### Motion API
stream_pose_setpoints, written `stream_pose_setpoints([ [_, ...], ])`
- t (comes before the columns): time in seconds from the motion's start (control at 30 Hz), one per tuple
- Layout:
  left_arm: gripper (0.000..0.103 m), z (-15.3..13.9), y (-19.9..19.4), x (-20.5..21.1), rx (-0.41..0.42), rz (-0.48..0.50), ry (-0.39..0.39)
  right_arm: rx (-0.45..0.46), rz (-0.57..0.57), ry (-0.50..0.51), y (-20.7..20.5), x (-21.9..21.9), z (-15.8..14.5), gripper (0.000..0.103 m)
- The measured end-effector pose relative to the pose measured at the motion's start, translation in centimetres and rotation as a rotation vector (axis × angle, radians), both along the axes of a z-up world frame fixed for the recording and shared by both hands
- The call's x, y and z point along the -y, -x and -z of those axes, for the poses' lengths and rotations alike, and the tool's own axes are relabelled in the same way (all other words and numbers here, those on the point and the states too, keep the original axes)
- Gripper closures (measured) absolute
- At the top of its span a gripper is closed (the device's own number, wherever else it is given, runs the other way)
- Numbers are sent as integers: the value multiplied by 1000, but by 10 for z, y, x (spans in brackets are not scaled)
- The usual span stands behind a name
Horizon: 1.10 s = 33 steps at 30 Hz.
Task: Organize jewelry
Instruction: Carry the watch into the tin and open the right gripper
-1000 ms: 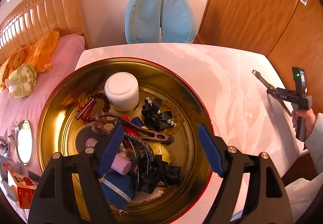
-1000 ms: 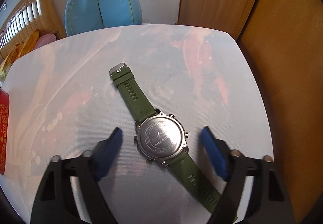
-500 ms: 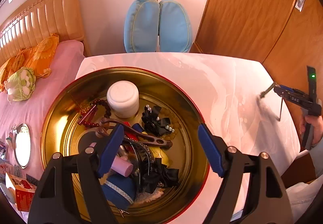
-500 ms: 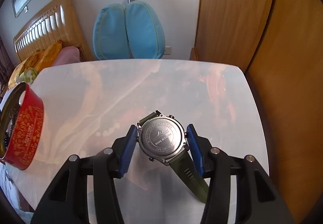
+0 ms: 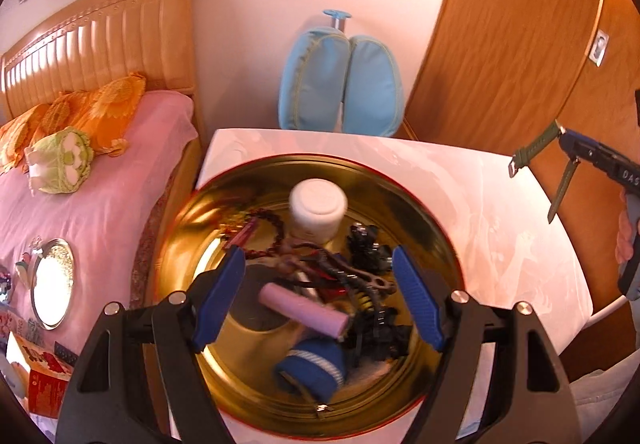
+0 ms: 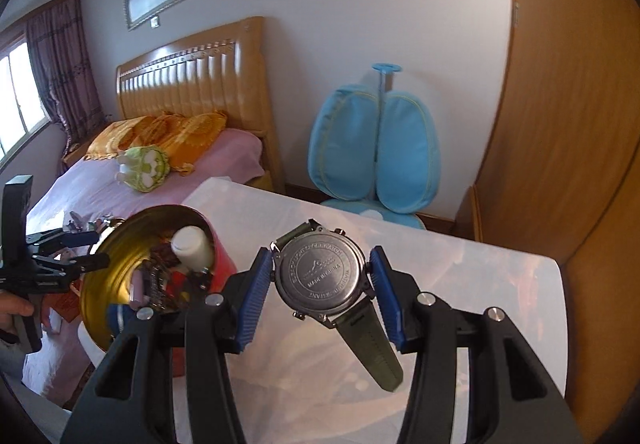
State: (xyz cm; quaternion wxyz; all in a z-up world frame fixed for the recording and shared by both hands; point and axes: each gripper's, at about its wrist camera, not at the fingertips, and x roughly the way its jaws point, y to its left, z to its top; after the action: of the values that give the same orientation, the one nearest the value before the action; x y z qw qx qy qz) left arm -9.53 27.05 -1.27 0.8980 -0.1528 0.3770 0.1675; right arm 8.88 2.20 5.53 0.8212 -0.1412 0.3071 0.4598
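The right tool (image 6: 319, 286) clamped the green-strapped steel-backed watch (image 6: 320, 276) above the white bench (image 6: 460, 284), right of the round gold-lined red tin (image 6: 108, 284). The left tool (image 5: 320, 300) hung wide open and empty over that tin, whose tangled contents were blurred.

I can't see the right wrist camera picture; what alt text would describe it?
The right gripper holds a green-strapped watch by its case, metal back facing the camera, above a white table. To the left is a round red tin of trinkets, with a bed behind.
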Motion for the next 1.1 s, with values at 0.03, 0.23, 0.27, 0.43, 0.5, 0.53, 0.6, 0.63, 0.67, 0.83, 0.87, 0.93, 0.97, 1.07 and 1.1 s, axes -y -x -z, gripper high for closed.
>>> stream_pose_setpoints([
  [0.03,28,0,8,-6,7,-16,0,0,-34,-10,9,-15,-4,52],
  [0.23,28,4,48,-38,25,-99,26,1,-222,1,61,-91,-4,52],
  [0.27,28,5,54,-44,28,-112,30,-4,-245,17,67,-101,2,52],
  [0.43,28,13,75,-61,46,-157,82,-70,-344,132,96,-153,47,52],
  [0.5,26,15,78,-63,46,-157,84,-96,-368,170,106,-167,63,52],
  [0.53,26,16,79,-64,45,-154,82,-105,-378,188,110,-174,72,52],
  [0.6,26,18,80,-64,43,-146,84,-125,-399,203,118,-181,85,51],
  [0.63,26,19,80,-63,42,-139,85,-116,-398,220,120,-186,90,51],
  [0.67,26,20,79,-62,41,-136,83,-96,-397,228,123,-188,93,51],
  [0.83,26,23,77,-60,42,-122,91,-118,-391,319,127,-204,122,50],
  [0.87,26,23,77,-60,44,-121,93,-119,-384,336,127,-203,127,50],
  [0.93,26,23,77,-60,47,-120,96,-131,-373,366,127,-205,138,49],
  [0.97,26,23,78,-60,48,-118,98,-138,-367,373,127,-205,141,46],
  [1.07,26,23,77,-60,49,-115,99,-151,-358,348,125,-199,139,12],
  [1.1,26,22,77,-59,50,-114,99,-153,-360,328,124,-197,137,7],
])
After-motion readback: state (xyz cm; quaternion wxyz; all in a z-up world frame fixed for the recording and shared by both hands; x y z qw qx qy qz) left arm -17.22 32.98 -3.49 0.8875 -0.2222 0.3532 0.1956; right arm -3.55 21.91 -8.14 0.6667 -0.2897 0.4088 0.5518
